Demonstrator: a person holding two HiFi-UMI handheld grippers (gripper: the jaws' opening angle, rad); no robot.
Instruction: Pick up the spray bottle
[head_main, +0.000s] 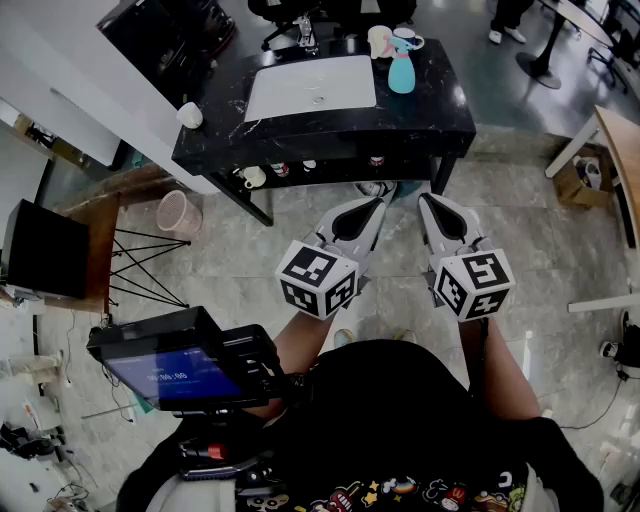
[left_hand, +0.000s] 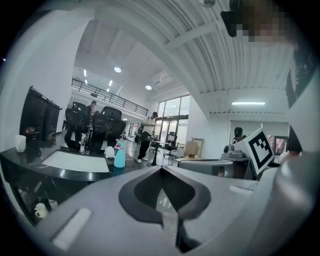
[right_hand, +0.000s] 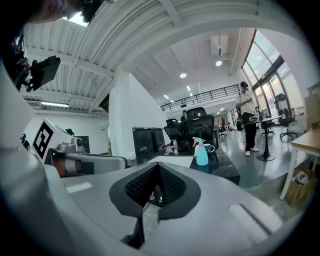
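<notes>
A light blue spray bottle (head_main: 401, 68) with a pink and white trigger head stands upright at the far right of a black marble table (head_main: 420, 105). It also shows small and distant in the left gripper view (left_hand: 119, 156) and in the right gripper view (right_hand: 201, 153). My left gripper (head_main: 377, 203) and right gripper (head_main: 428, 200) hang side by side over the floor, short of the table's near edge. Both are shut with nothing between the jaws.
On the table lie a white mat (head_main: 310, 87), a white cup (head_main: 189, 115) at the left corner and a blue-rimmed mug (head_main: 408, 40) behind the bottle. Mugs (head_main: 253, 177) sit on the lower shelf. A pink bin (head_main: 180, 212) stands left; office chairs (head_main: 300, 15) stand behind.
</notes>
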